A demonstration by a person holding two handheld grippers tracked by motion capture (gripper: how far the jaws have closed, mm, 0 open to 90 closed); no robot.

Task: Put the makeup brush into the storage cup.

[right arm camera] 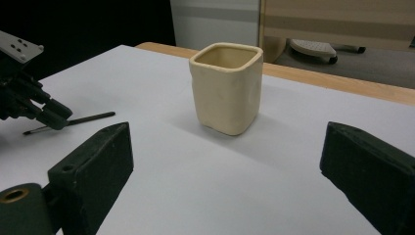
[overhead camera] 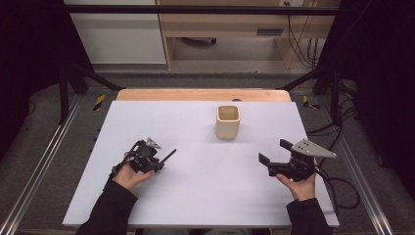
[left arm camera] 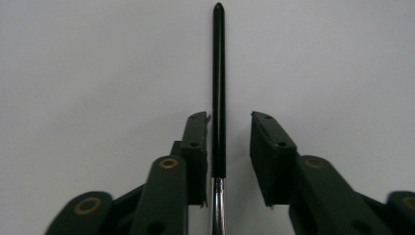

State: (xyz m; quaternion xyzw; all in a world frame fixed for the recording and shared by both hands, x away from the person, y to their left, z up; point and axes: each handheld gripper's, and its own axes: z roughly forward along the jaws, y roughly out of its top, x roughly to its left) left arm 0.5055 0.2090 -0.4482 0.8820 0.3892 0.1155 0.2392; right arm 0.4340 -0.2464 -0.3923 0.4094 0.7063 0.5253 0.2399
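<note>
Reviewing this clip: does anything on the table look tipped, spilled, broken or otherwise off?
Nothing stands out. The cream cup stands upright and intact on the white board, no spill around it. A thin black brush lies between the open left tongs; the right tongs are open, unladen.

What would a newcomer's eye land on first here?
The cream square-mouthed ceramic cup standing upright alone at the far middle of the white table. Next, the thin black brush handle lying between the left tongs' parted jaws. The right tongs gape wide, facing the cup.

White table (overhead camera: pixel 195 196): cream square cup (overhead camera: pixel 228 121) upright, black brush (left arm camera: pixel 218 88) lying flat.
</note>
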